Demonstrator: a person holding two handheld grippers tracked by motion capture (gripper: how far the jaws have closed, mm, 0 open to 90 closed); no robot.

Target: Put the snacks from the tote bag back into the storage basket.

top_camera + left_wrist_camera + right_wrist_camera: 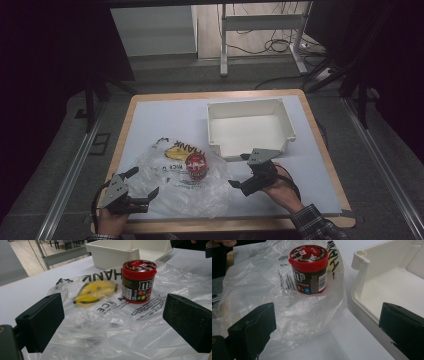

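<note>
A red-lidded brown candy jar [139,281] stands upright on a crumpled clear plastic bag [105,322], ahead of both grippers' wide, empty jaws; a white plastic bin [392,287] lies beside the right jaws.

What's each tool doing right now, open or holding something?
Left tool: open, holding nothing.
Right tool: open, holding nothing.

The left gripper [141,186] and the right gripper [239,171] are black, each topped by a grey three-cornered plate with small dark holes; a black cable loops from each near the hand. Up close, the jaws are blocky matte-black pads; the left gripper's carry round screw holes. The right hand [280,191] emerges from a dark plaid sleeve [314,223].
</note>
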